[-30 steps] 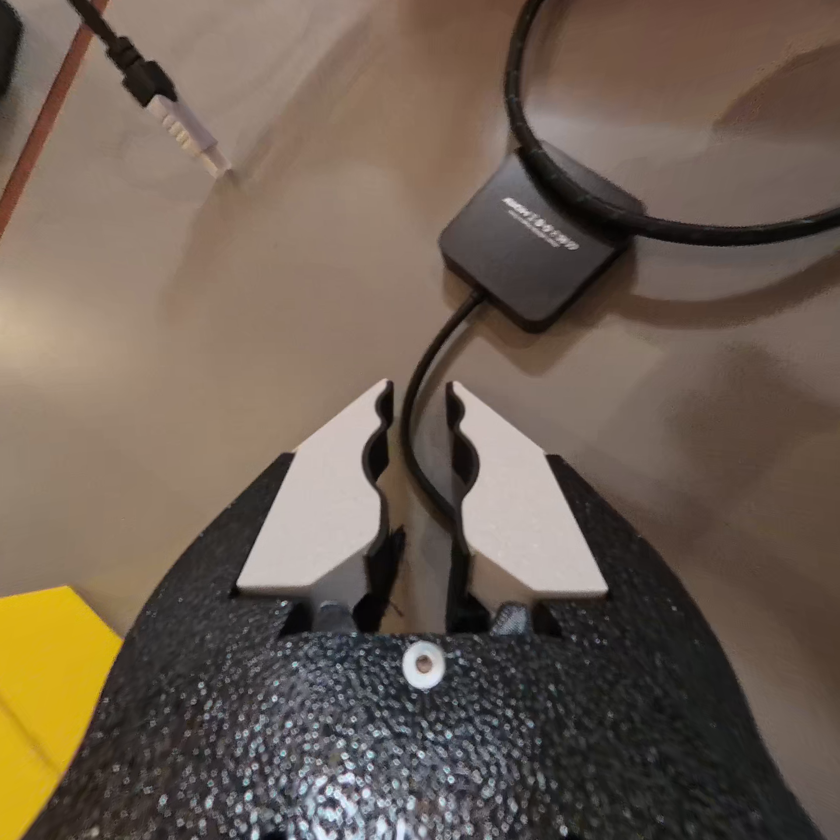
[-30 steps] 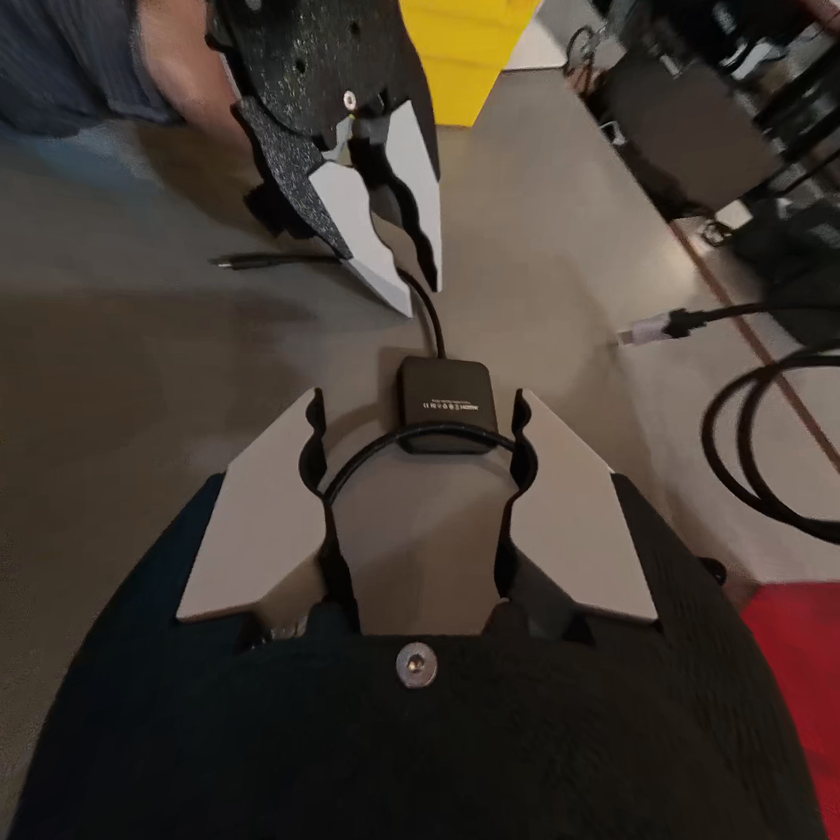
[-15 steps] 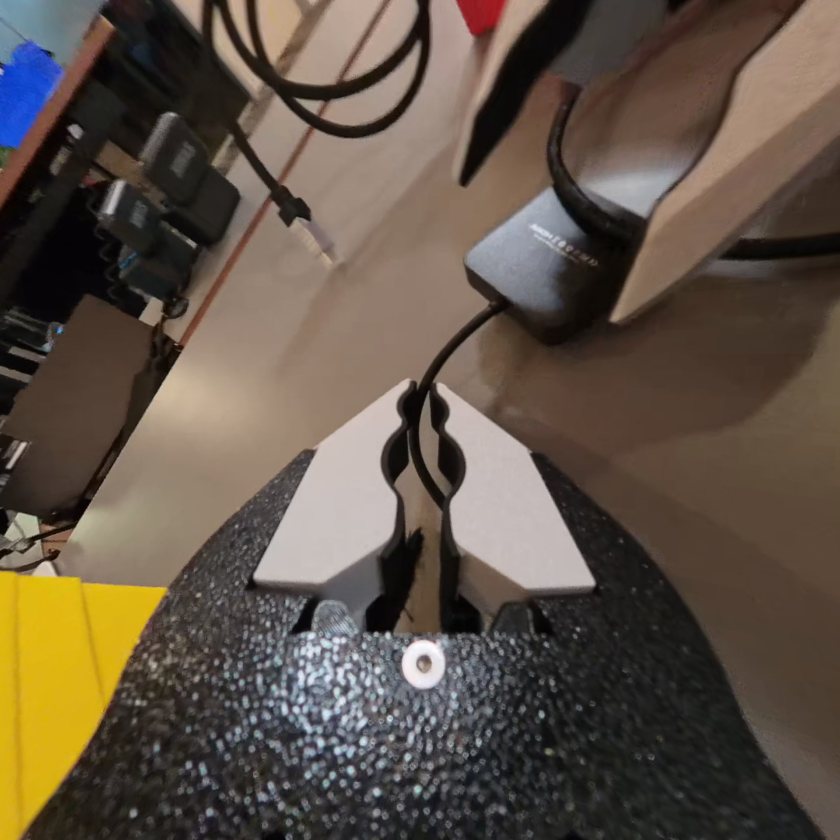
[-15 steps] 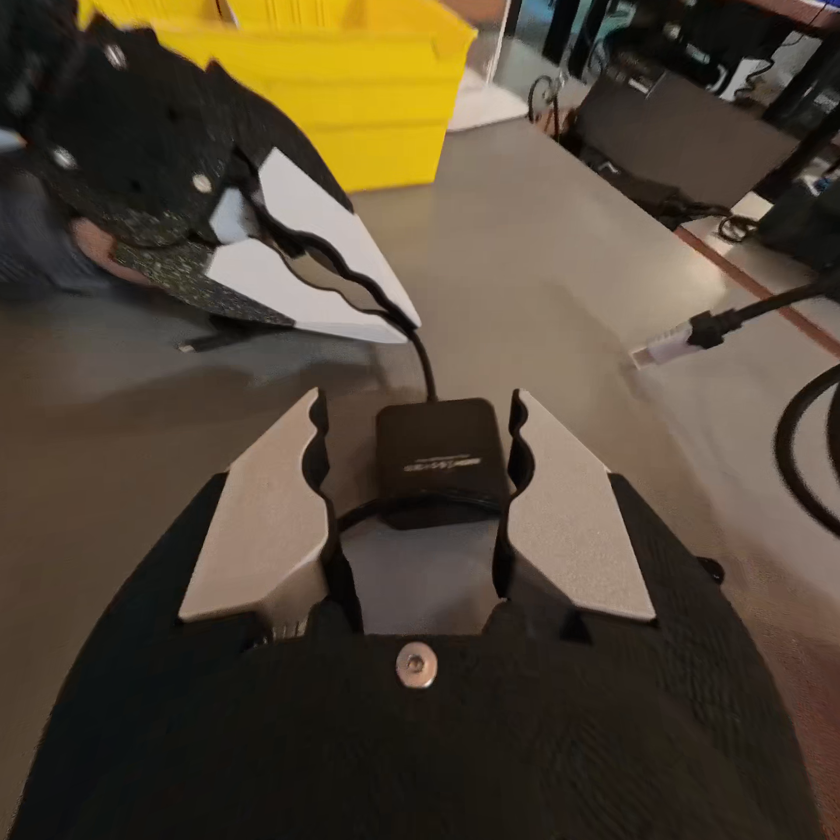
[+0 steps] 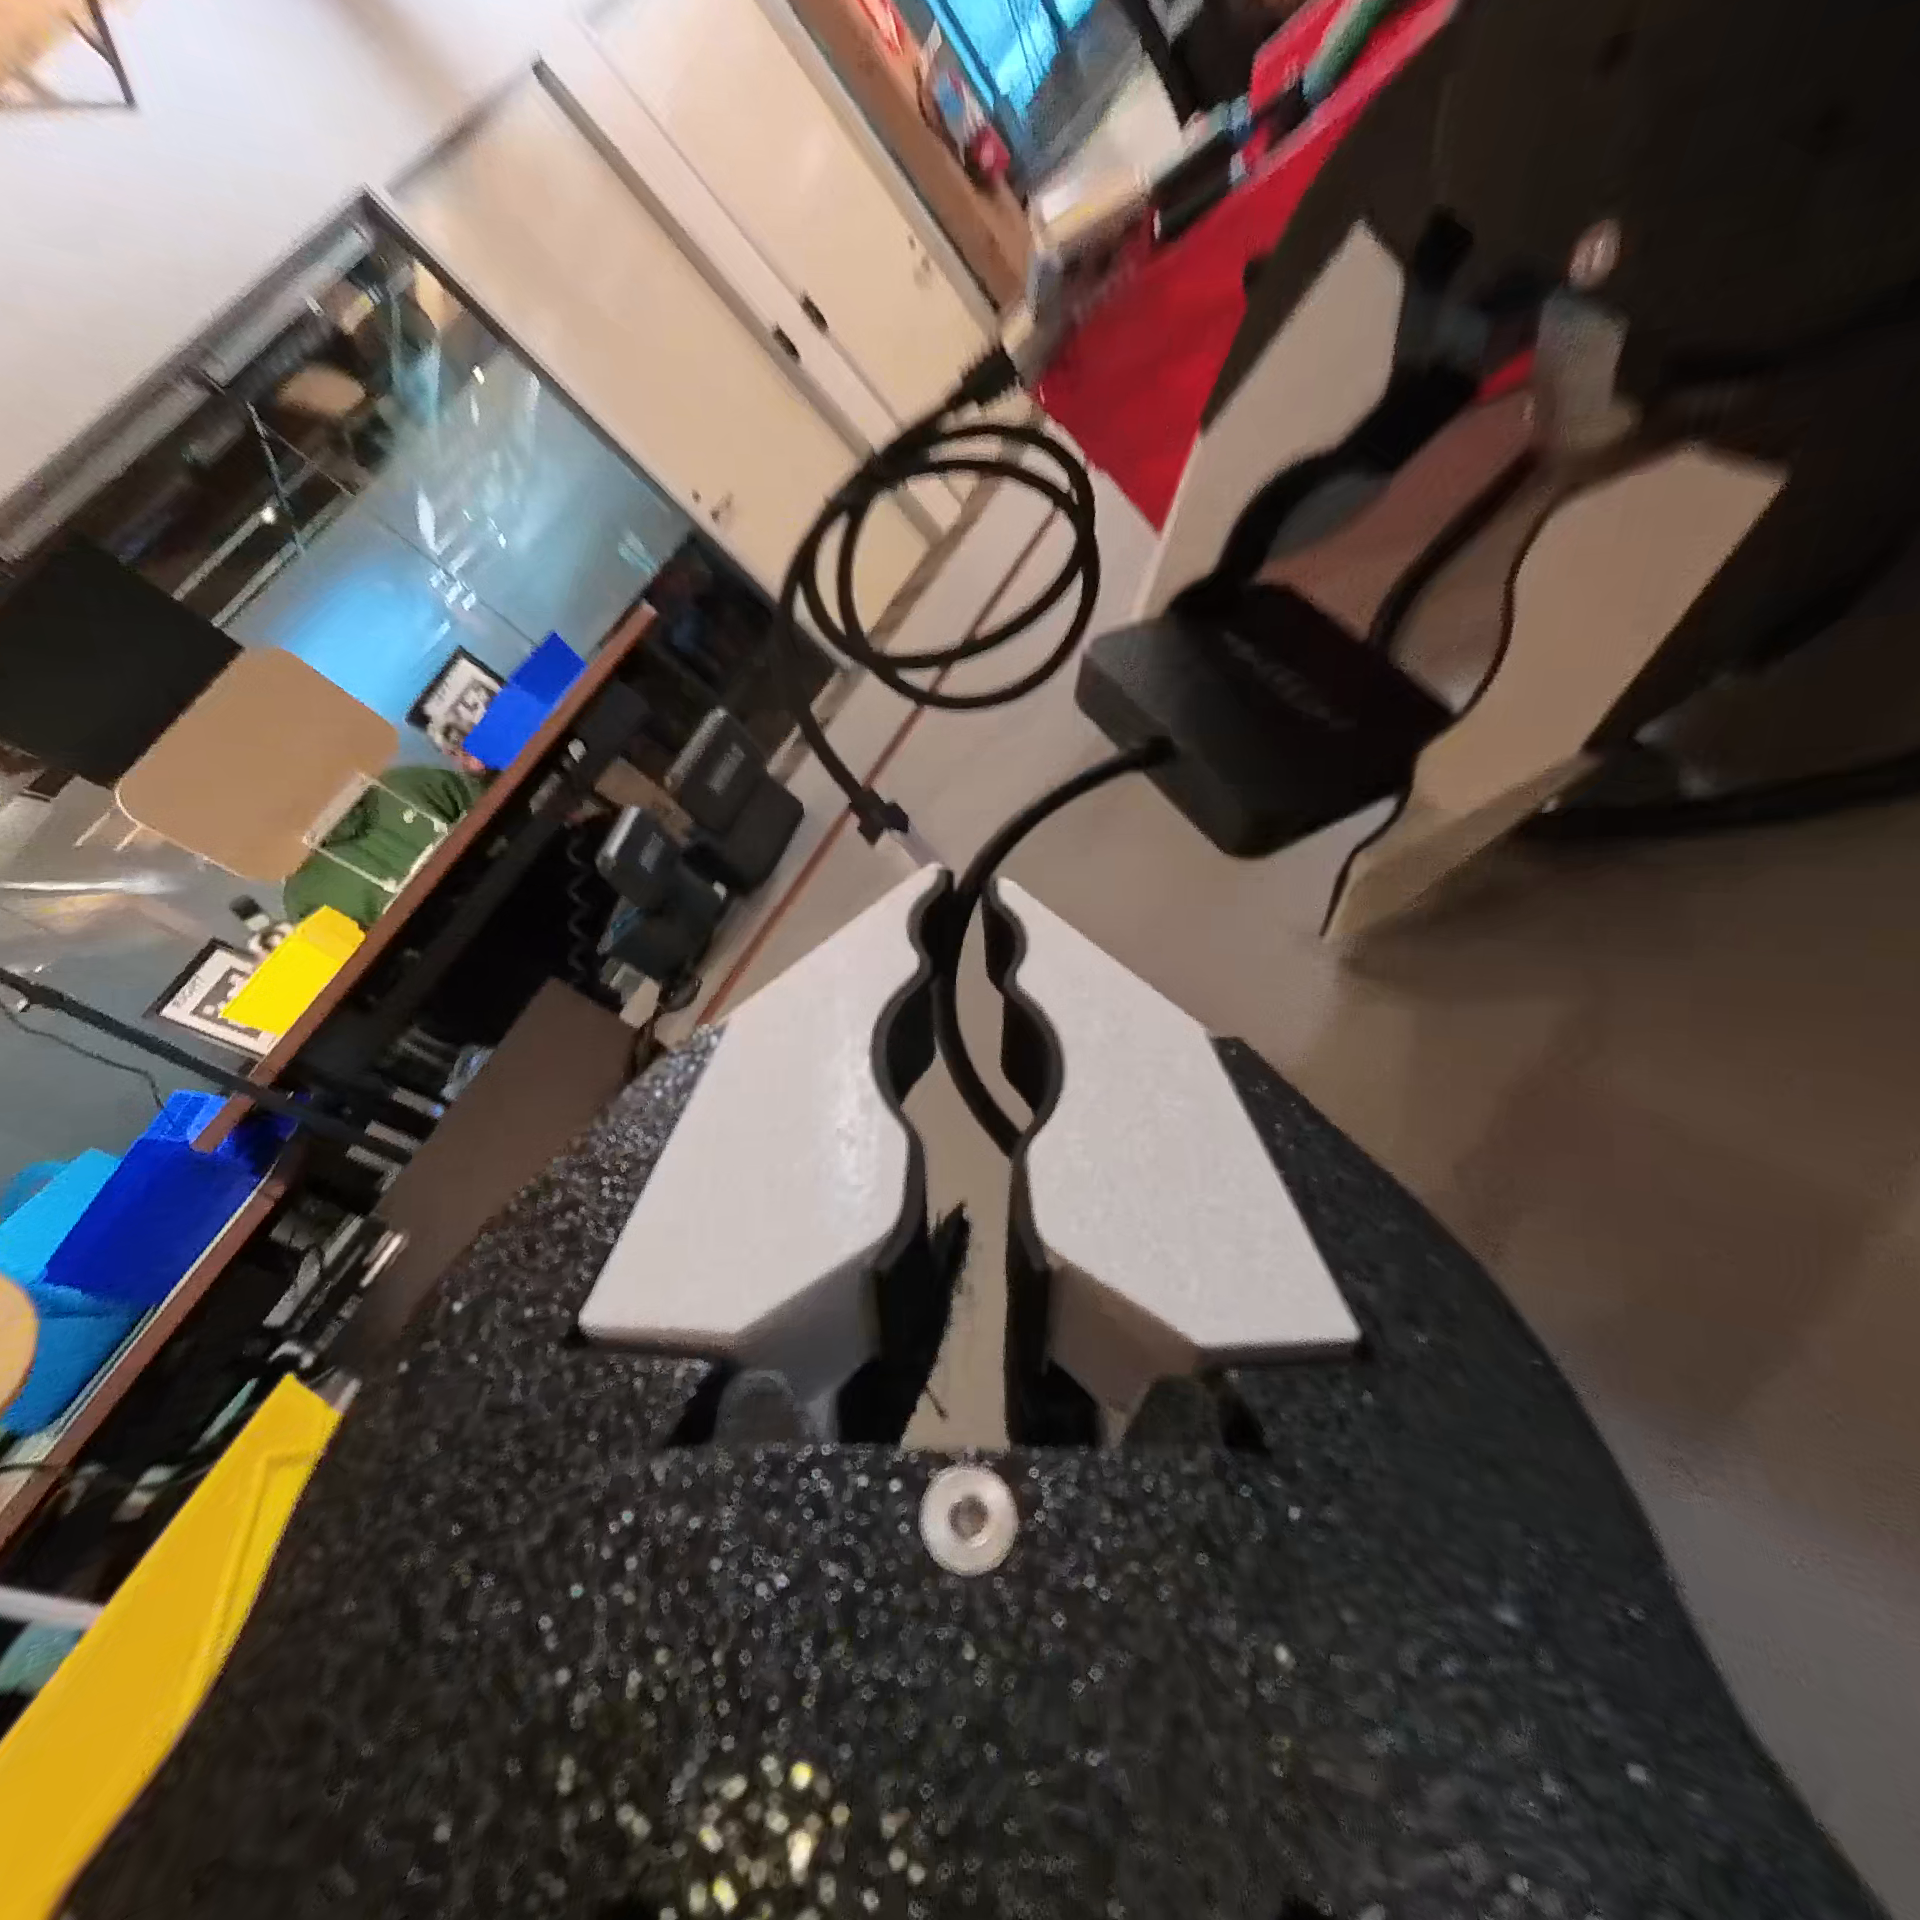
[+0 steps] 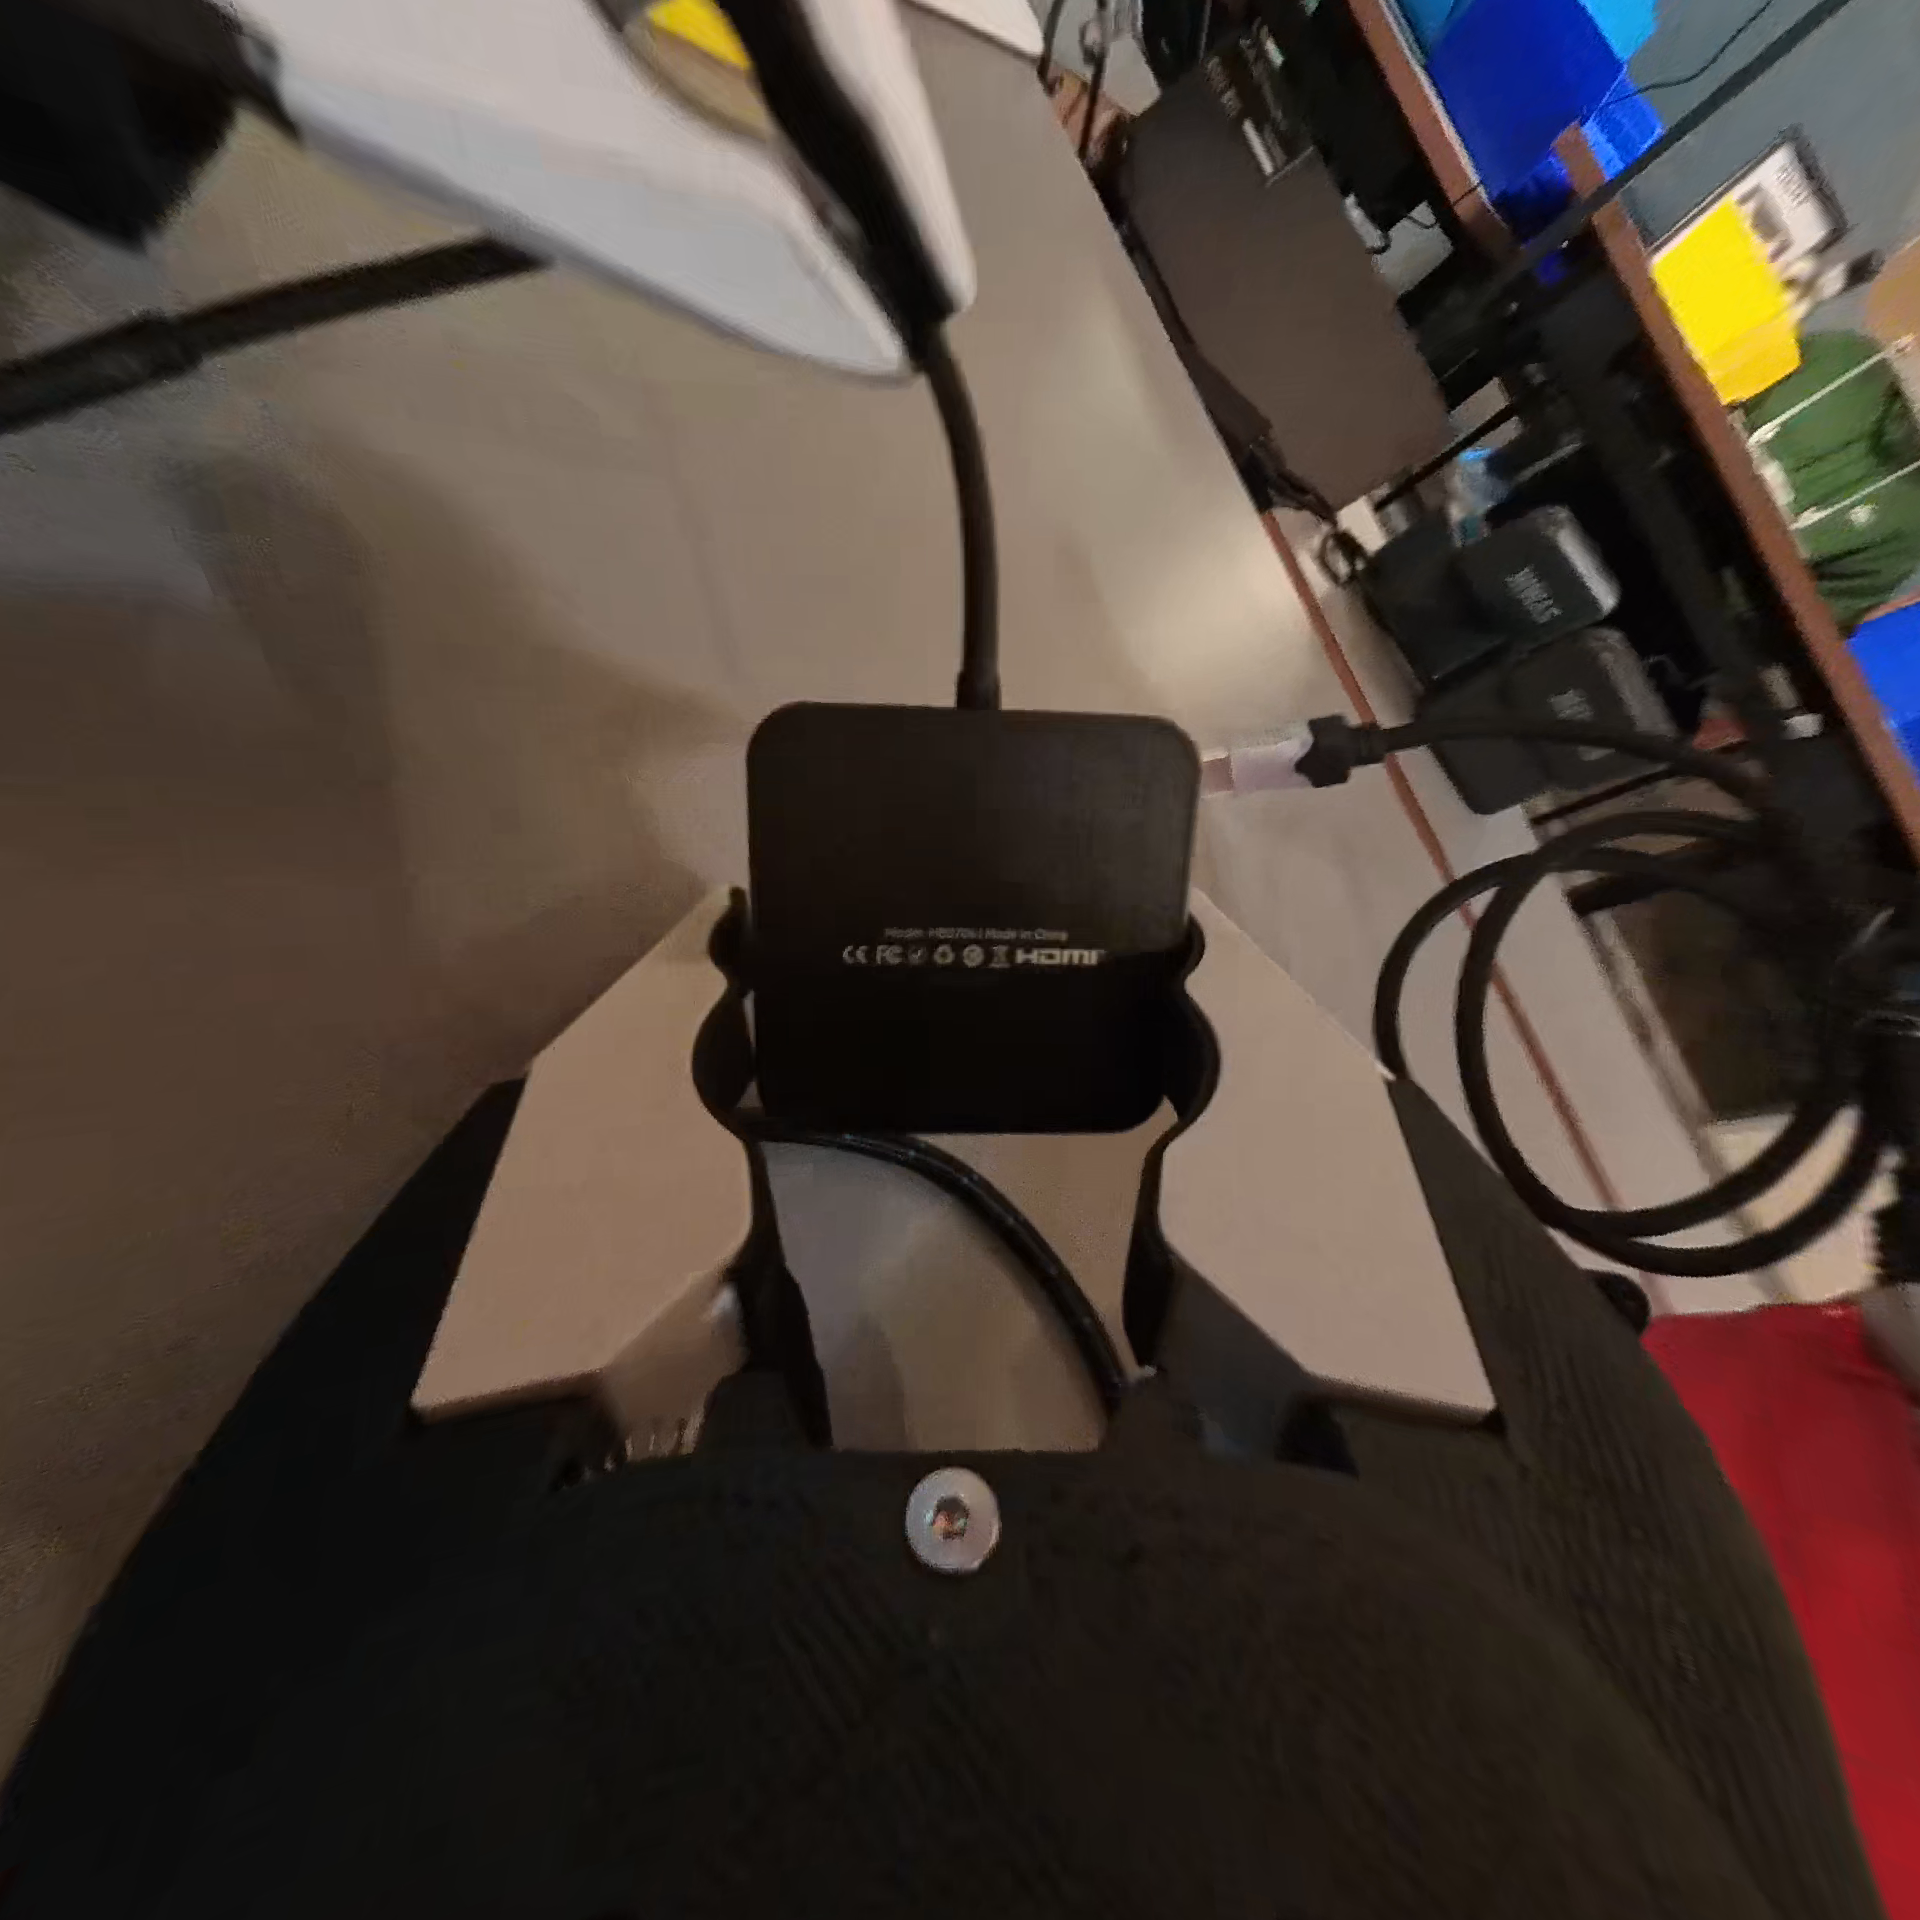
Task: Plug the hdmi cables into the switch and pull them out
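Since half a second ago the right tool (image 6: 966,940) has closed from a wide gap onto the black switch (image 6: 971,883), gripping its two sides above the grey counter (image 6: 416,675). The left tool (image 5: 966,894) remains pinched narrow on the switch's thin black lead (image 5: 1039,821). A loose HDMI plug (image 6: 1262,767) lies beside the switch.

At the lower centre of the frame the left gripper (image 5: 966,904) has its pale fingers (image 5: 790,1132) nearly together, pinching a thin black lead (image 5: 961,1029) that curves up and right into the black switch (image 5: 1257,707). The right gripper (image 5: 1455,727), blurred, straddles the switch from the upper right (its fingers flank both sides). A coiled black HDMI cable (image 5: 935,571) loops at upper centre above the grey table (image 5: 1558,1091).
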